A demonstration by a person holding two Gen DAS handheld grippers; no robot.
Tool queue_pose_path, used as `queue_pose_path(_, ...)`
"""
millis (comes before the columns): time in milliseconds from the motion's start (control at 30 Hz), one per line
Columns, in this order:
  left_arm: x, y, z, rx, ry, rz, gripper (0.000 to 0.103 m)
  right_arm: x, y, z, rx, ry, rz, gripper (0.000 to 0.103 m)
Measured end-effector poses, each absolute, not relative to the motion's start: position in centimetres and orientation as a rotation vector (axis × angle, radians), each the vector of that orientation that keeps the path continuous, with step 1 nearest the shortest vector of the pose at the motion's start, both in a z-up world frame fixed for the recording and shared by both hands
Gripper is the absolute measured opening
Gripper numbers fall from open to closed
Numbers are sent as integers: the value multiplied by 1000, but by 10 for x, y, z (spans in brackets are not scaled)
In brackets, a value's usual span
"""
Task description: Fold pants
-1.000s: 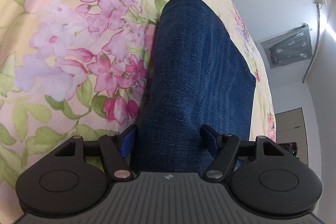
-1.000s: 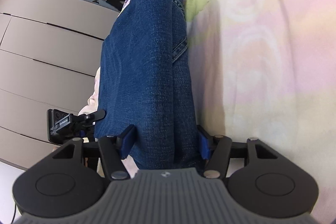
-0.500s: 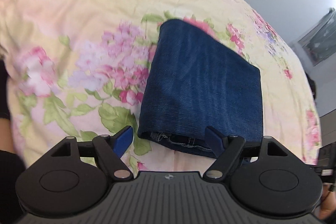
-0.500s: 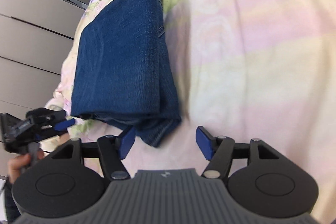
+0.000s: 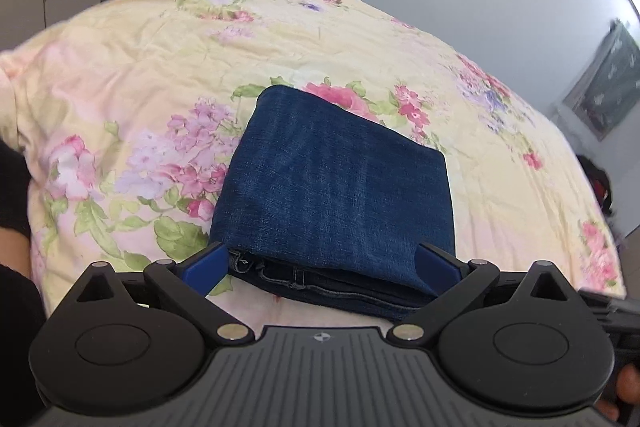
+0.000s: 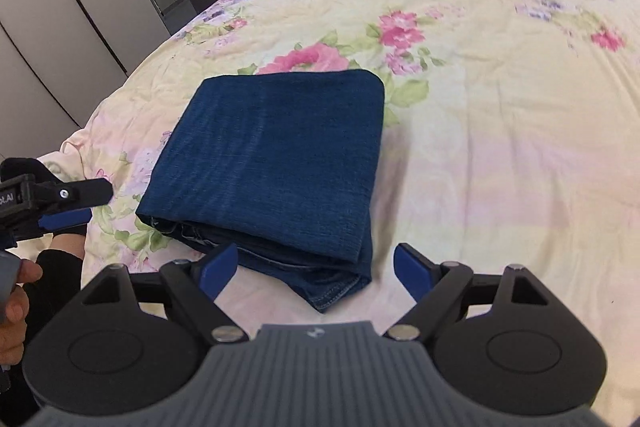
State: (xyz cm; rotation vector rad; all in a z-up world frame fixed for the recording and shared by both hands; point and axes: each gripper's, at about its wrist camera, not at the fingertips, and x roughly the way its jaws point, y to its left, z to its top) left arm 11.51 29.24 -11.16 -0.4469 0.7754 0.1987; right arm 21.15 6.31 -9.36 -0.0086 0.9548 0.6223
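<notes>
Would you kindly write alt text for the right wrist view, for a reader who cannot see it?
Dark blue jeans, folded into a neat rectangle, lie on a floral bedspread. The right hand-held gripper sits in the foreground with its blue-padded jaws opening and nothing between them. The left hand-held gripper shows at the left edge, beside grey wardrobe doors.

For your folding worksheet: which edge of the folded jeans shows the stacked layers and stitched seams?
The edge nearest the grippers: the jeans show layered hems and stitching there; the far edge is one smooth rounded fold.
</notes>
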Motion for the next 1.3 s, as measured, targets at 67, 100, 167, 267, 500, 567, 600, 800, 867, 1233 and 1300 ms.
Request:
queue_pose_path(67,112,280,-107,-365,758,216,103,202,73,-84,-40,921,598,81)
queue_pose_path(100,110,275,-104,-332,747,231,103,199,77,-81,-45,904,585,81)
queue_pose_path(167,106,268,-98,-294,725,245,103,190,85,-74,-51,867,554,82)
queue_pose_path(267,101,261,-88,-255,682,264,103,179,93,-66,-57,822,498,82)
queue_pose_path(500,92,259,-79,-227,622,344,103,151,102,-58,-87,685,374,82)
queue_pose_path(567,92,261,-80,-236,621,355,103,145,103,-58,-77,667,362,82)
queue_pose_path(600,91,261,-80,-239,622,364,103,142,103,-57,-69,666,358,82)
queue_pose_path(800,94,263,-91,-279,711,343,103,132,105,-57,-58,708,331,82)
queue_pose_path(867,93,260,-92,-270,717,346,103,133,105,-57,-57,739,300,82)
queue_pose_path(1233,98,255,-100,-222,763,366,103,134,105,-68,-72,763,282,82)
queue_pose_path(1300,99,253,-101,-215,767,363,103,136,104,-70,-66,771,282,82)
